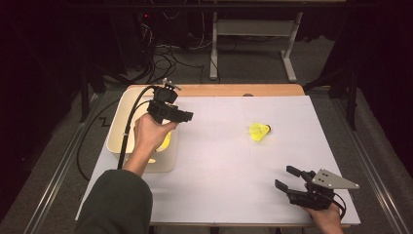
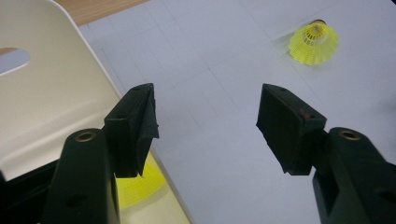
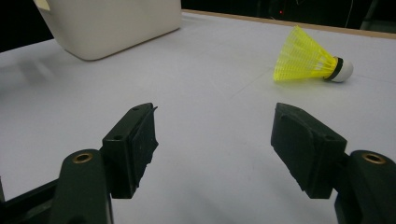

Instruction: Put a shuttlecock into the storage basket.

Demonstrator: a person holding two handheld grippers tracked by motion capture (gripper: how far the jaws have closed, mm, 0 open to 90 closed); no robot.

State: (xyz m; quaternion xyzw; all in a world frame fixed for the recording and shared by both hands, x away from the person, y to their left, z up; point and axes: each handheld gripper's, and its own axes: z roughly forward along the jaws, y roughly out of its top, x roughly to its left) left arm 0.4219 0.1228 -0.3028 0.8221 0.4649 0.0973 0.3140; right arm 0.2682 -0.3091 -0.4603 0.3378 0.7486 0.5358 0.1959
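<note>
A yellow shuttlecock [image 1: 259,131] lies on its side on the white table, right of the middle; it also appears in the left gripper view [image 2: 314,43] and the right gripper view [image 3: 308,60]. A second yellow shuttlecock [image 1: 165,142] lies inside the white bin [image 1: 122,122], partly hidden by the hand, and peeks out below one jaw [image 2: 137,186]. My left gripper [image 1: 187,117] hovers over the bin's right edge, open [image 2: 208,126] with nothing between its jaws. Resting near the table's front right corner, my right gripper [image 1: 286,178] is open and empty [image 3: 215,144], pointing toward the shuttlecock on the table.
The white bin [image 3: 112,23] stands at the table's left edge. A wooden strip [image 1: 234,90] runs along the far edge. Beyond the table are cables and the legs of a stand [image 1: 290,53] on a dark floor. Bare white tabletop [image 1: 229,165] lies between the grippers.
</note>
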